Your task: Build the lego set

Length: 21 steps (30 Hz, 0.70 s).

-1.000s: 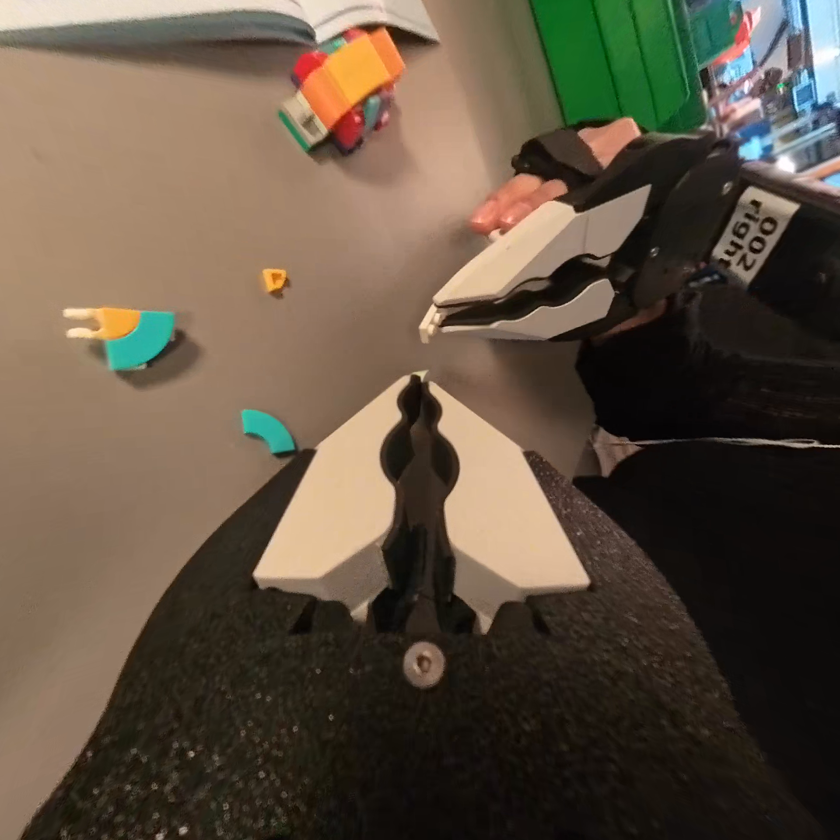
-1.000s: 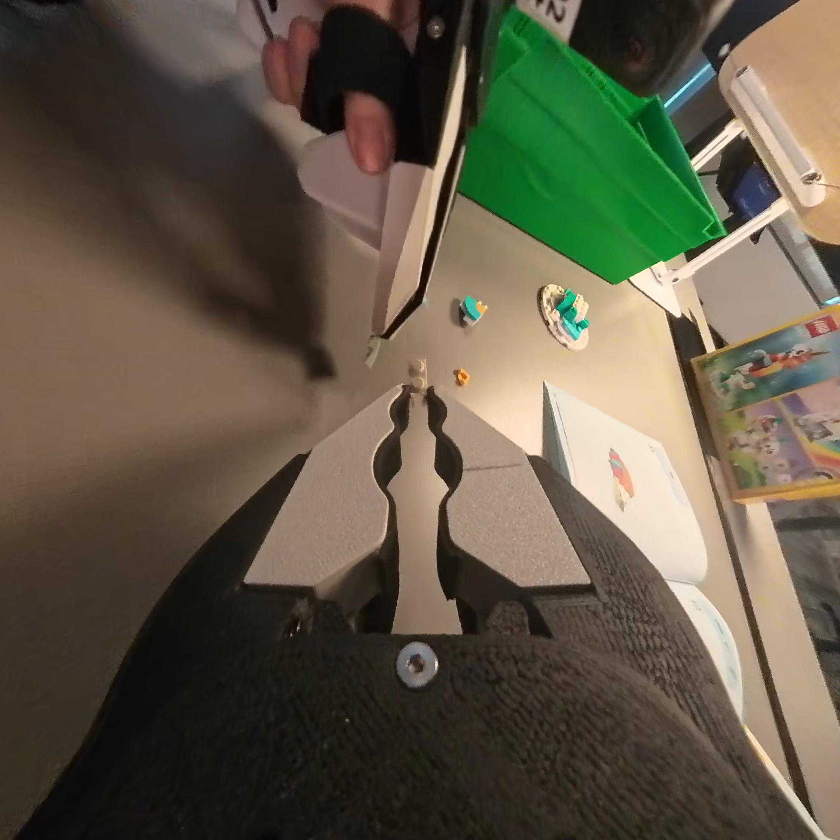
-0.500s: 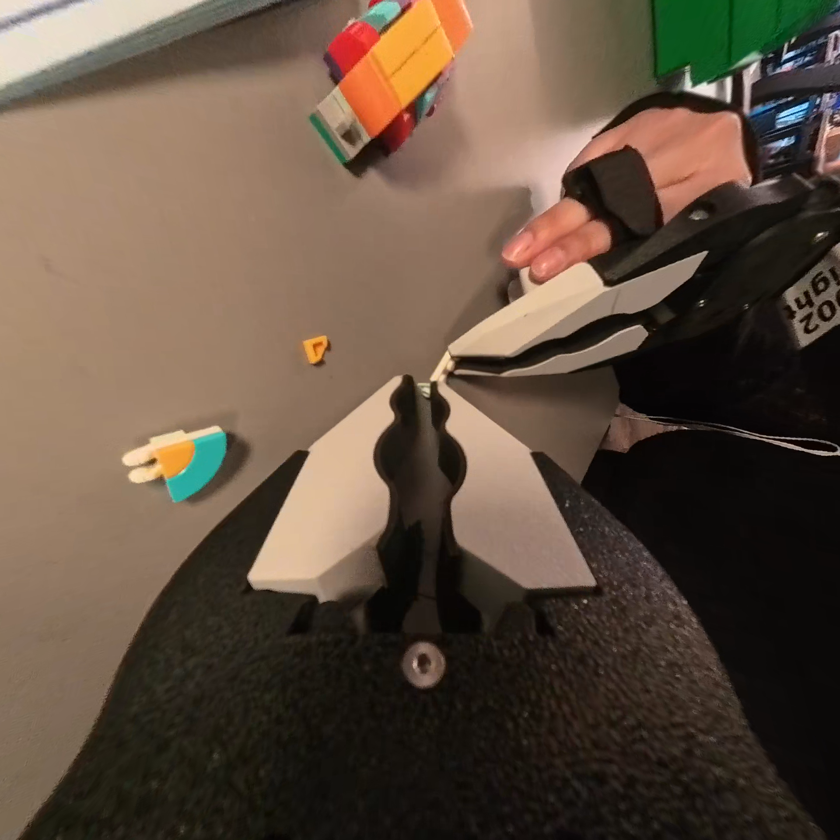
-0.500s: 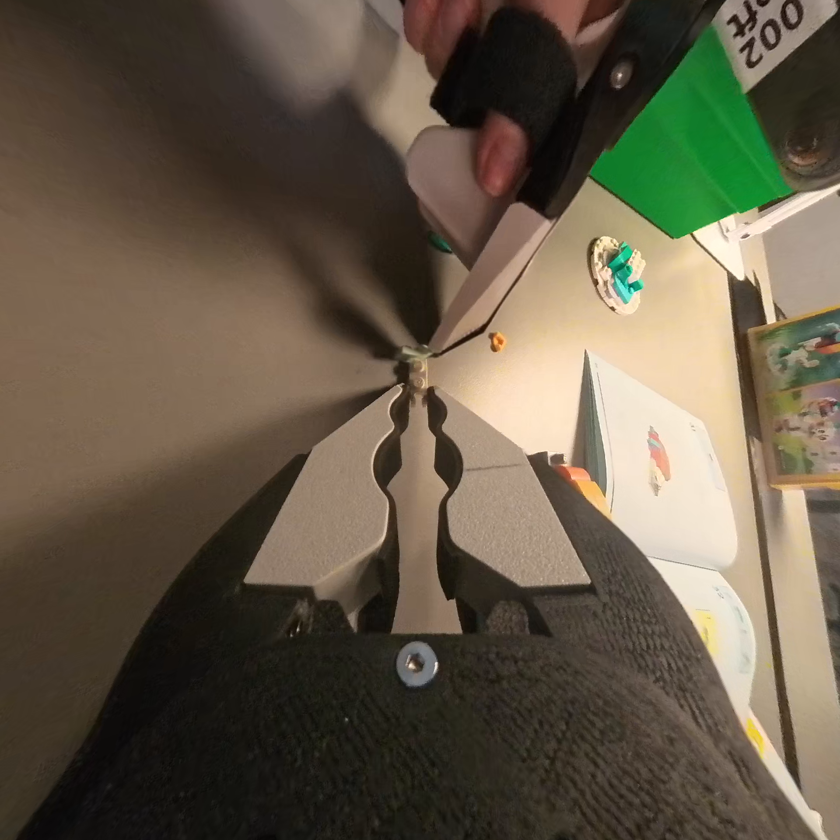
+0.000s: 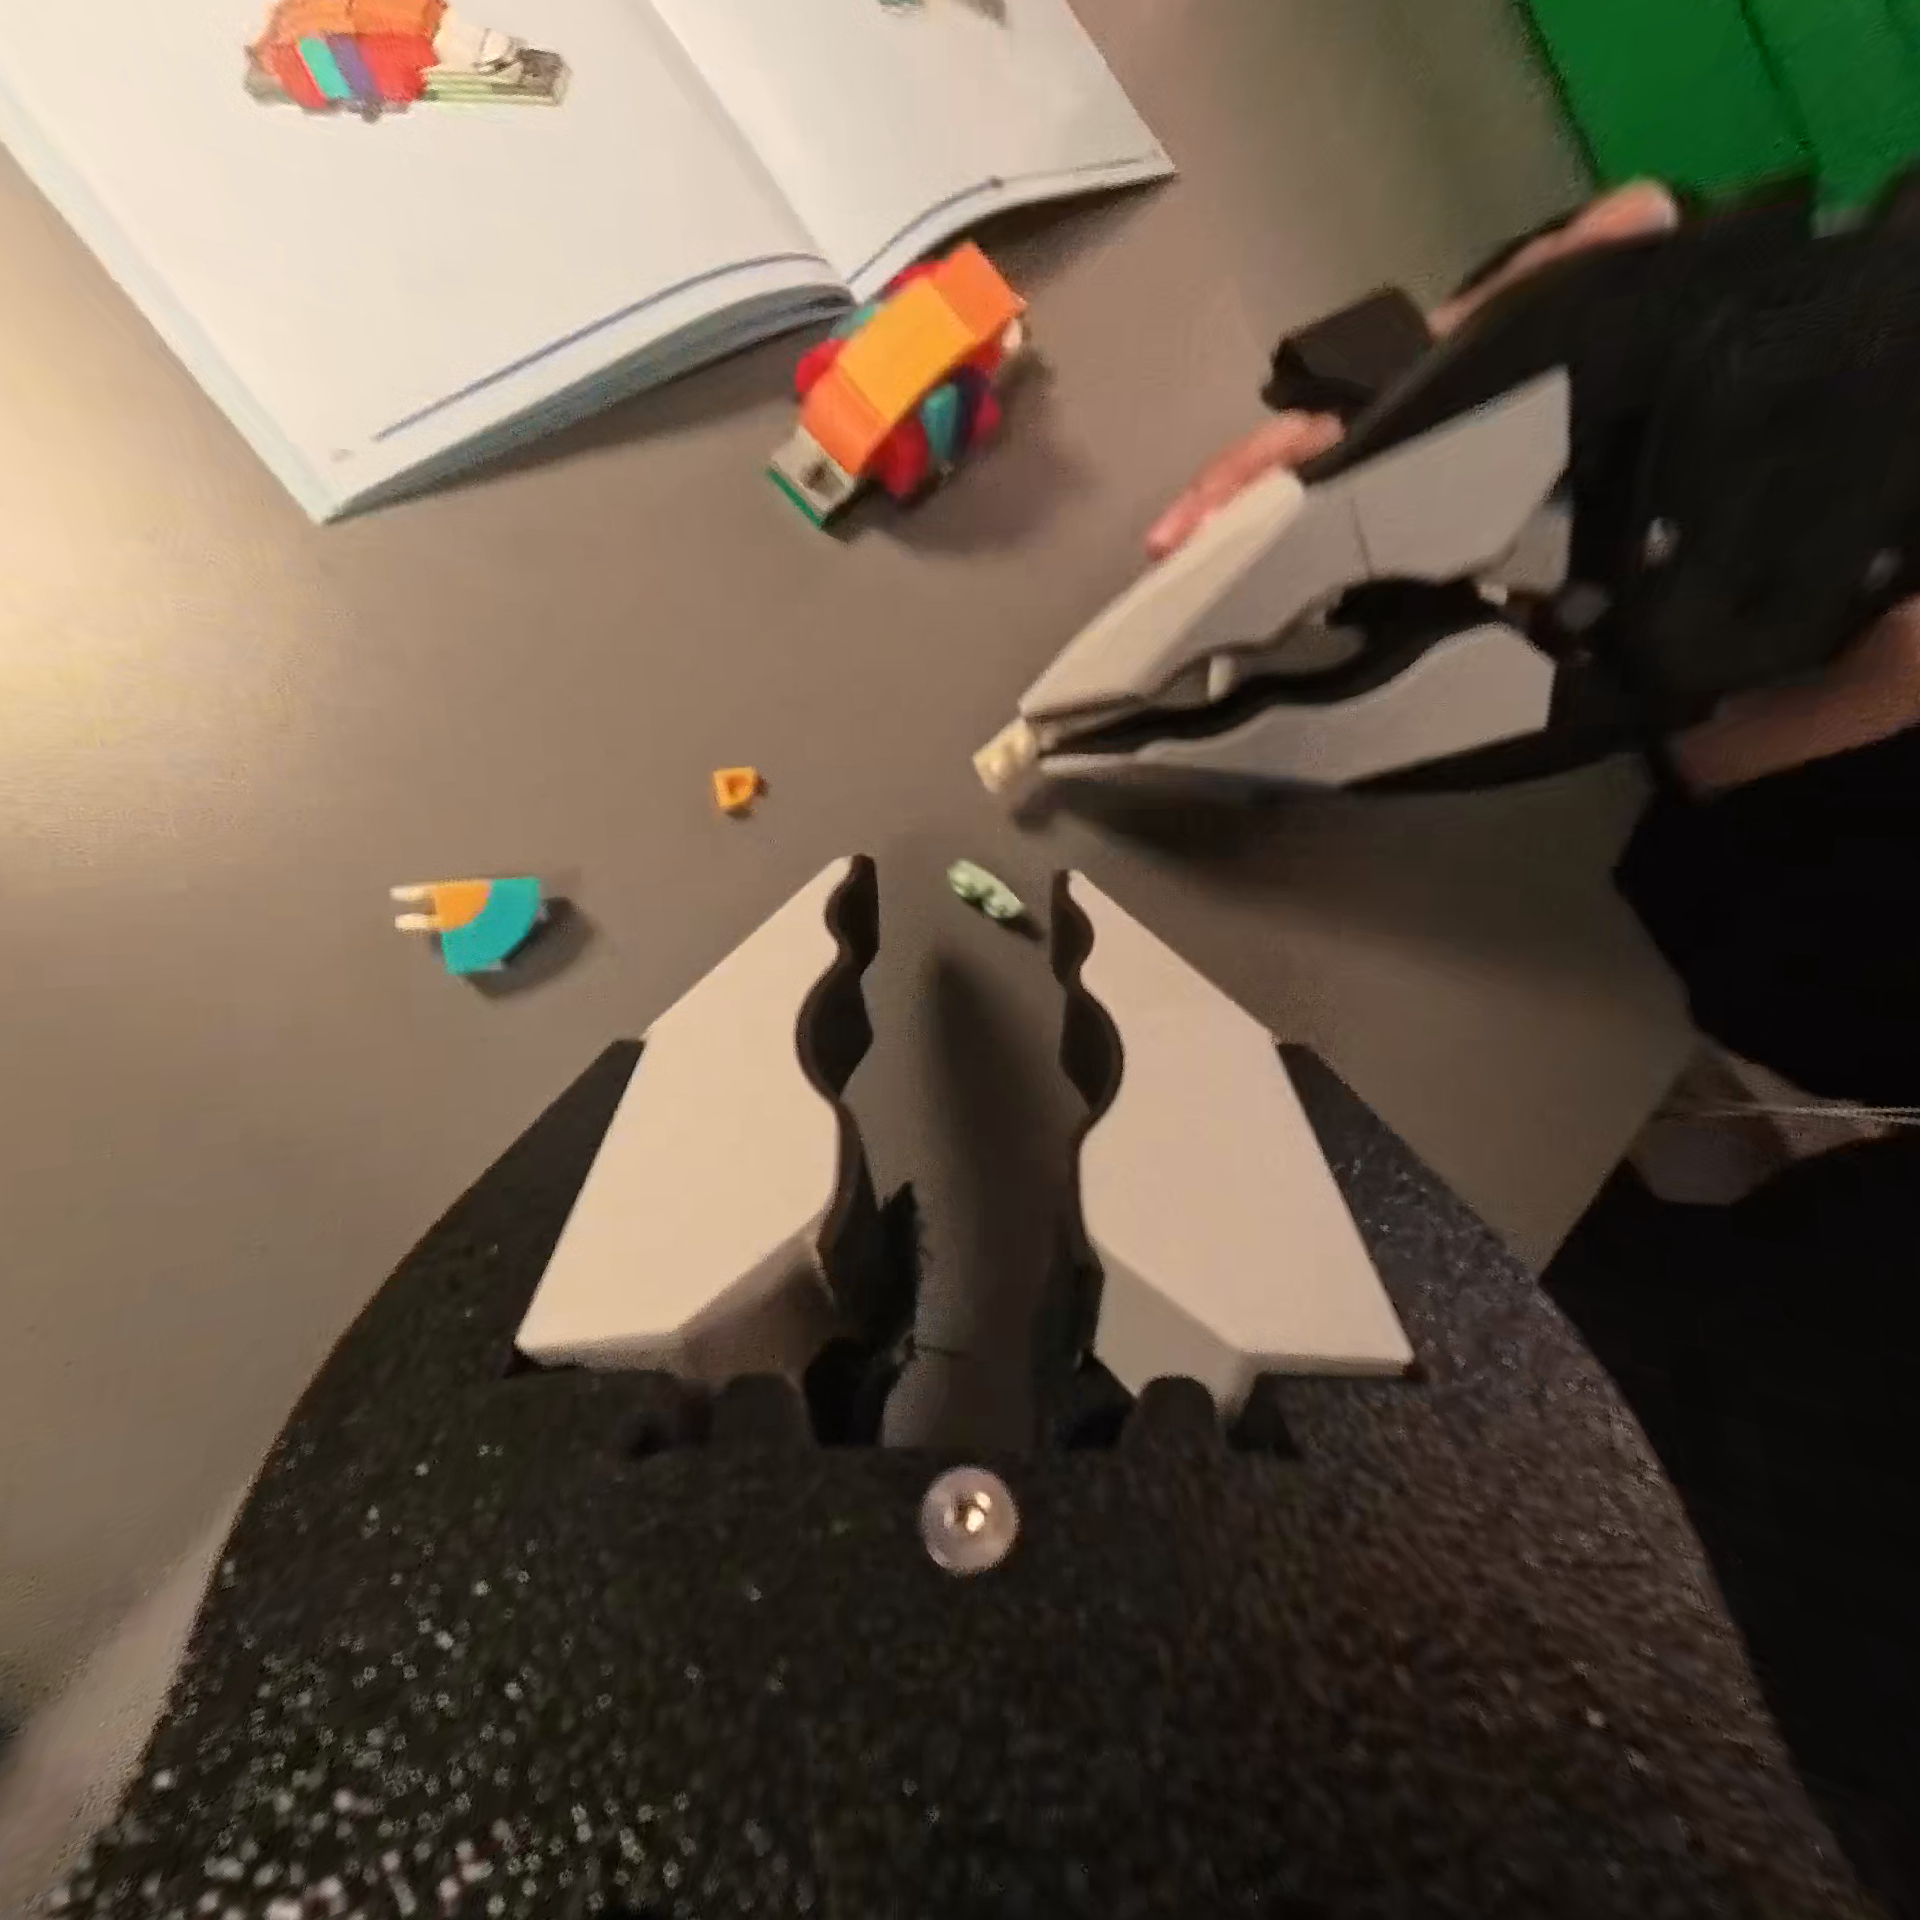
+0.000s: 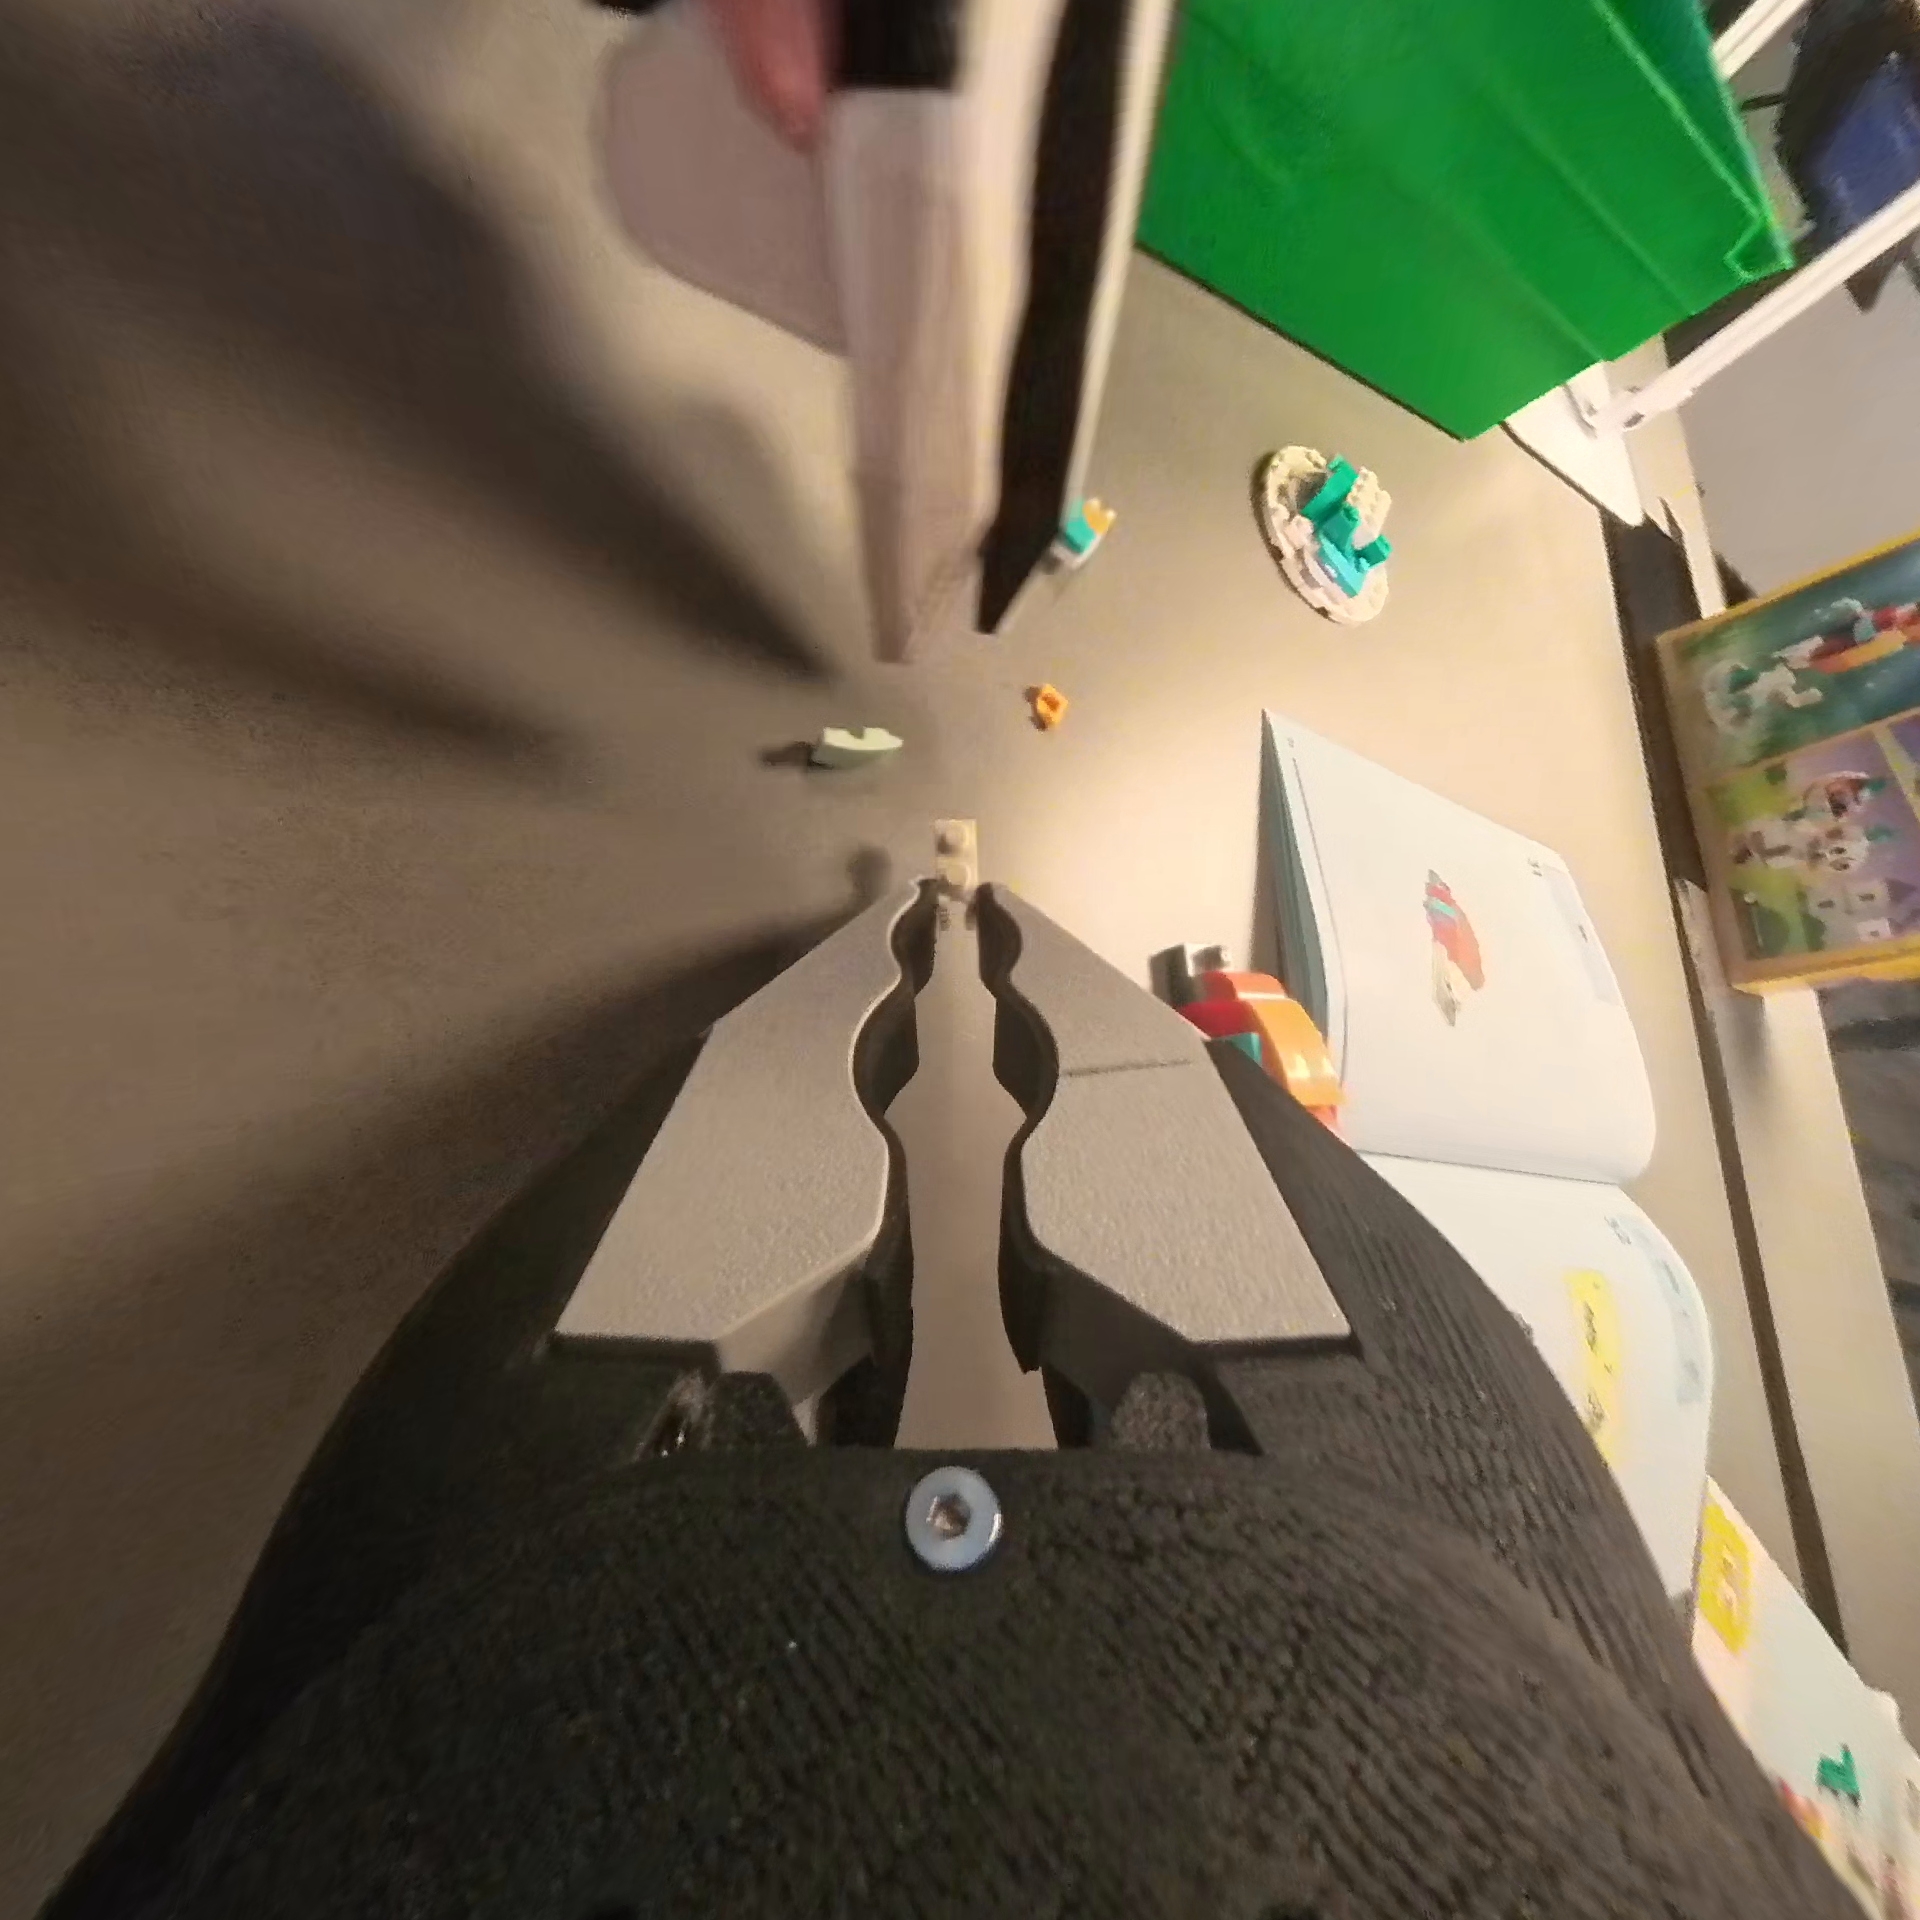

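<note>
My left gripper (image 5: 961,881) is open and empty. A small pale green piece (image 5: 982,889) lies on the grey table just beyond its fingertips. My right gripper (image 6: 951,891) is shut on a small cream plate (image 6: 954,850), held a little above the table. In the left wrist view the right gripper (image 5: 1034,740) comes in from the right with the cream plate (image 5: 1003,764) at its tip. In the right wrist view the green piece (image 6: 857,746) lies ahead and to the left, and the blurred left gripper (image 6: 945,634) hangs above it.
A colourful brick build (image 5: 904,384) sits by the open instruction booklet (image 5: 520,208). A tiny orange piece (image 5: 736,788) and a teal, orange and cream assembly (image 5: 478,920) lie to the left. A round white plate with teal bricks (image 6: 1330,535), a green bin (image 6: 1434,187) and a set box (image 6: 1808,769) are farther off.
The two gripper tips met half a second ago. My left gripper has since opened and drawn back, and the pale green piece now lies on the table. The right gripper still holds the cream plate.
</note>
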Available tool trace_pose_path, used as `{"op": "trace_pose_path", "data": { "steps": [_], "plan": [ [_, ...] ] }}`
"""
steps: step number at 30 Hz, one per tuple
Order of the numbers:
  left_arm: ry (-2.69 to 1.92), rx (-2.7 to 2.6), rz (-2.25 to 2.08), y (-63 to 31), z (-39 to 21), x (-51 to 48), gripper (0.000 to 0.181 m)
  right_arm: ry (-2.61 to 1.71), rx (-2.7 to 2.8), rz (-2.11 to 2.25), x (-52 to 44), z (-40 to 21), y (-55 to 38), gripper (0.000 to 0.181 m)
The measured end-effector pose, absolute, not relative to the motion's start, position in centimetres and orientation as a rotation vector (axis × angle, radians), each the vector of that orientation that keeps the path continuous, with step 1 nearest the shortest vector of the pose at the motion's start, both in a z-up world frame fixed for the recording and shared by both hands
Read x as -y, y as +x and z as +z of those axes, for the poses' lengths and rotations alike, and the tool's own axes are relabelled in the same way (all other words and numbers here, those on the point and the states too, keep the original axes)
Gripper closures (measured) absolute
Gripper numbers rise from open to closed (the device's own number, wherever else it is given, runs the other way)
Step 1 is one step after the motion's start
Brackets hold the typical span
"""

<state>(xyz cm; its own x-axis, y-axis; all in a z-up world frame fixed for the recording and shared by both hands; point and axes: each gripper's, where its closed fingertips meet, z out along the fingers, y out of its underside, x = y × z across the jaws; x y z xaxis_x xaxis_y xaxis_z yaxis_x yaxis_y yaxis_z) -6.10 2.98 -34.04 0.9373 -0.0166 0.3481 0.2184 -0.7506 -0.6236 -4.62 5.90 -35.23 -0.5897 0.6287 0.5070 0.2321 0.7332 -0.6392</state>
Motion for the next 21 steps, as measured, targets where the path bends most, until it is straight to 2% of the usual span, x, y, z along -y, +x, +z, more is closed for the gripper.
{"op": "trace_pose_path", "data": {
  "steps": [5,10,21],
  "plan": [
    [-2.333,0.102,-0.278,-4.1,-34.3,-2.5,0.14,-0.692,2.13,0.732,-6.5,-34.5,-4.8,0.175],
    [-2.347,0.019,-0.039,-4.7,-35.1,-3.0,0.15,-0.713,2.108,0.764,-6.6,-34.1,-4.8,0.175],
    [-2.385,-0.059,0.141,-5.1,-36.2,-2.9,0.17,-0.736,2.087,0.786,-7.0,-33.8,-4.8,0.175]
  ]
}}
